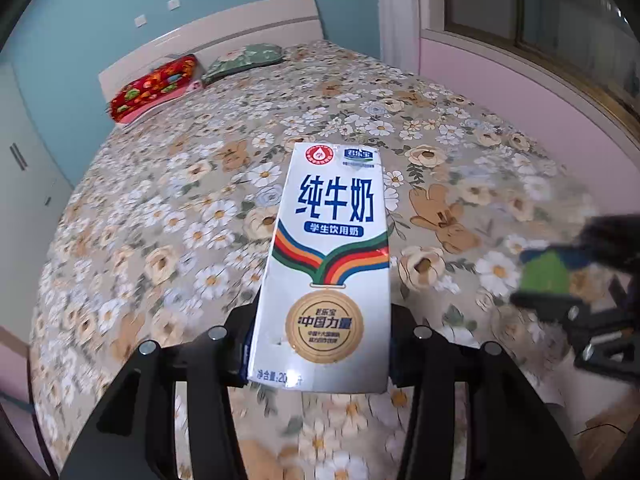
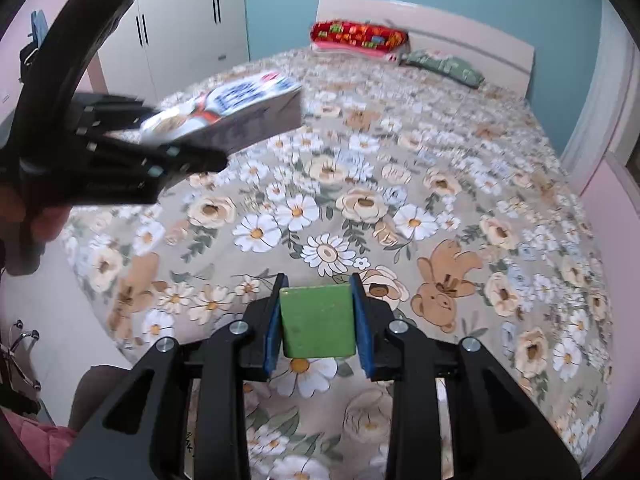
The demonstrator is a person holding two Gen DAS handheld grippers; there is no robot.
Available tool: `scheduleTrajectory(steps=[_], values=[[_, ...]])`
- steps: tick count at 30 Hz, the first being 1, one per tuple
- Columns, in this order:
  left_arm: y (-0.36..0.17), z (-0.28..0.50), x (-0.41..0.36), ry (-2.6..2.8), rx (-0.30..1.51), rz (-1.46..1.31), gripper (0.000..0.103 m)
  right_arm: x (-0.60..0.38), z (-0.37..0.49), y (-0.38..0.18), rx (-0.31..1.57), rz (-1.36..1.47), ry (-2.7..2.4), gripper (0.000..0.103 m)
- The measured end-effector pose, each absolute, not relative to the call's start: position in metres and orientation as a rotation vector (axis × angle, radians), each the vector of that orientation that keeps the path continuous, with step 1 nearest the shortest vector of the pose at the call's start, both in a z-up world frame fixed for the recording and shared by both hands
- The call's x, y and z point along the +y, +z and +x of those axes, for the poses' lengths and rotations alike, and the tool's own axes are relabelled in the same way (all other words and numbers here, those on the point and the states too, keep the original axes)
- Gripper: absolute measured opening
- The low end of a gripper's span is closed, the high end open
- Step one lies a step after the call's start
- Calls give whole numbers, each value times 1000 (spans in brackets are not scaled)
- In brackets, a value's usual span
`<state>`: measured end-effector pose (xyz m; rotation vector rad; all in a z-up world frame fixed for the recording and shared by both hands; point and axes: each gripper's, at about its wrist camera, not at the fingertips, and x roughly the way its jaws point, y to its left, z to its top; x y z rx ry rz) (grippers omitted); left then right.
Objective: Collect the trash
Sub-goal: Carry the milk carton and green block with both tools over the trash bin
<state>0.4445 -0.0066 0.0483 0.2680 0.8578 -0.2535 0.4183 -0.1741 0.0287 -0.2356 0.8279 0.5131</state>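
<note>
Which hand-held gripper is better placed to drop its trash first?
Neither clearly. Left hand-held gripper is shut on the milk carton, right hand-held gripper on the green block; both hang over the bed, and no bin is in view.

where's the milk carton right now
The milk carton is clamped in the left gripper, held up above the flowered bed. In the right wrist view it shows at upper left, left of the right gripper holding a green block.

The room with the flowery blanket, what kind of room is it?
Most likely a bedroom. A big bed with a flowered cover fills it, pillows lie by the headboard, and a white wardrobe stands against the wall.
</note>
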Motion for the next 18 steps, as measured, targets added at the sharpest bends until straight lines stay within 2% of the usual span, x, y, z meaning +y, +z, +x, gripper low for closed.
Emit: scheduleTrajectory(steps=[9,18], values=[[111,341,1,-246,765,275,49,-192,340,98,732,-241,462,32],[136,257,10,-199,702,279,49,-194,265,134,655,-260,465,32]])
